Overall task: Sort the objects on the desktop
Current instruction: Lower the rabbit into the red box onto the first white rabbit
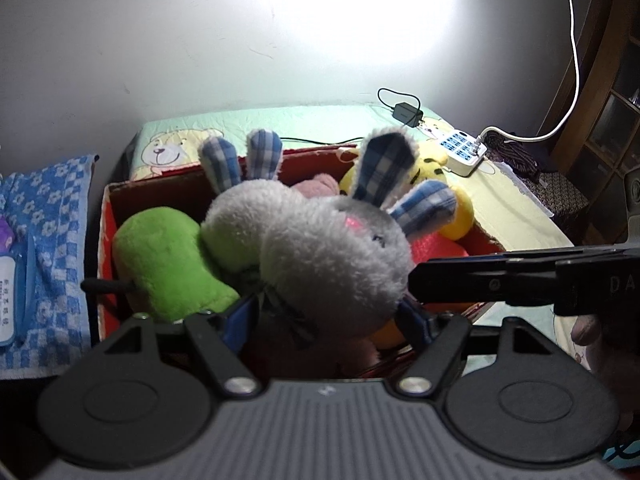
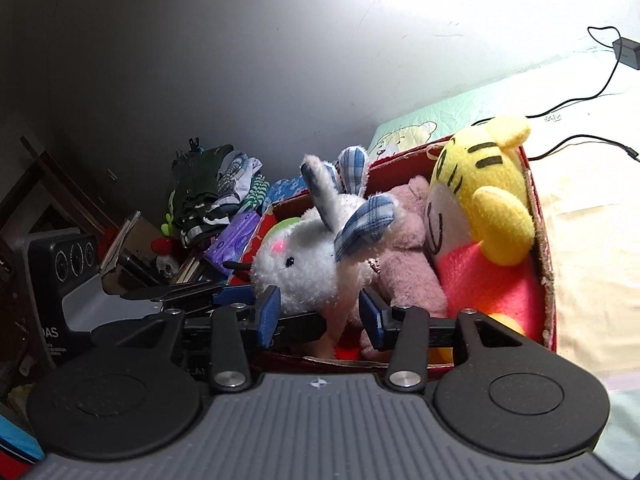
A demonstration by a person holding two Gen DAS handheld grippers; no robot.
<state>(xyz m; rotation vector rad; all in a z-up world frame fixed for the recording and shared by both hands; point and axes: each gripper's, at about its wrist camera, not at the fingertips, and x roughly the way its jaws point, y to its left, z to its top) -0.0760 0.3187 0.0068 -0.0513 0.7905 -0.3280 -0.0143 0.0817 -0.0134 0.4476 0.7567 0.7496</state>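
A white plush bunny point(image 1: 332, 264) point(image 2: 312, 264) with blue checked ears lies on top of the toys in a red cardboard box point(image 1: 108, 216) point(image 2: 540, 220). My left gripper point(image 1: 328, 318) has its blue pads pressed against both sides of the bunny's body. My right gripper point(image 2: 320, 314) comes in from the right and squeezes the bunny's lower part between its pads. In the left wrist view, the right gripper point(image 1: 416, 280) appears edge-on beside the bunny's head. The box also holds a green plush point(image 1: 168, 260), a pink plush point(image 2: 408, 240) and a yellow tiger plush point(image 2: 480, 184).
The box sits on a pale sheet with a bear print point(image 1: 168, 148). A white power strip point(image 1: 462, 150) and a black adapter point(image 1: 408, 114) with cables lie behind it. A blue towel point(image 1: 52, 216), a clothes pile point(image 2: 216, 188) and a purple pack point(image 2: 236, 236) crowd the left side.
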